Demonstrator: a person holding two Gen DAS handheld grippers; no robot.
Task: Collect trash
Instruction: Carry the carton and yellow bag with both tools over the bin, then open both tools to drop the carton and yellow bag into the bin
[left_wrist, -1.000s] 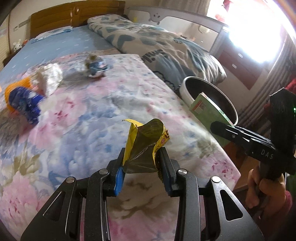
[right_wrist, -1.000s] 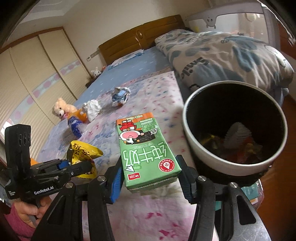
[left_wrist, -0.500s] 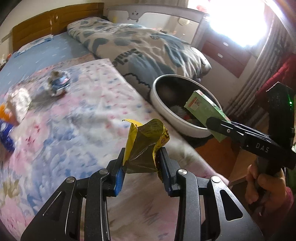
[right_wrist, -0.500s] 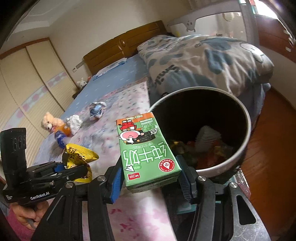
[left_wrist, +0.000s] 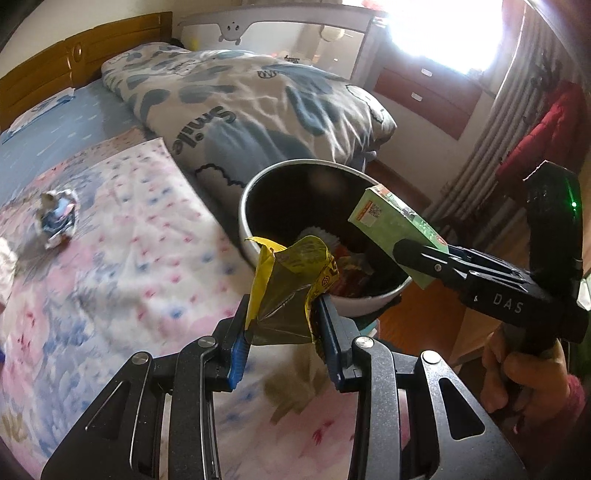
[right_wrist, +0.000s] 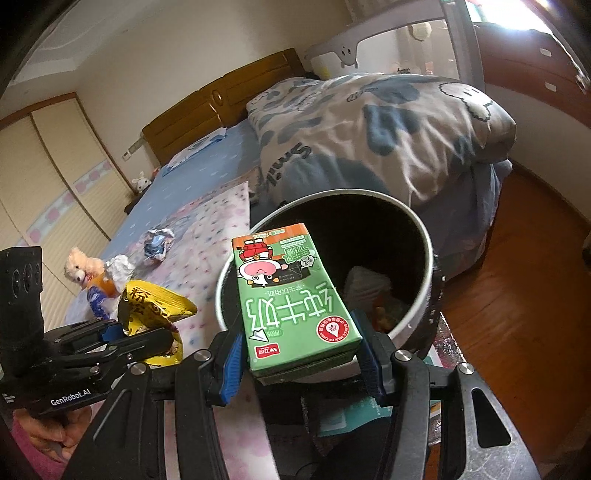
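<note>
From the left wrist, the left tool (left_wrist: 282, 334) is clenched on a crumpled yellow wrapper (left_wrist: 291, 284), which stands up between the blue pads just short of the bin (left_wrist: 247, 236) beside the bed (left_wrist: 122, 258). To the right, the right tool (left_wrist: 410, 254) holds a green carton (left_wrist: 391, 229) out over the bin's rim. The step in hand looks like the carry to the bin, with both pieces about to be dropped. Next, each tool should be brought squarely over the dark opening and then released, the carton first since it is nearer. This view also shows a balled blue-and-white scrap (left_wrist: 57, 218) lying on the floral sheet, well apart from the bin. From the right wrist, the right tool (right_wrist: 301, 360) grips the carton (right_wrist: 291, 299) flat across its narrow sides, its far end jutting over the bin (right_wrist: 421, 295). Only here can the inside be read: pale and reddish rubbish lies at the bottom, though it is too dark to name. This view adds the left tool (right_wrist: 147, 334) from the side with its wrapper (right_wrist: 157, 306), not yet over the rim, and past it a teddy (right_wrist: 79, 266), white crumpled paper (right_wrist: 120, 267) and the scrap (right_wrist: 159, 243) on the bed (right_wrist: 207, 258), apparently left to collect.
</note>
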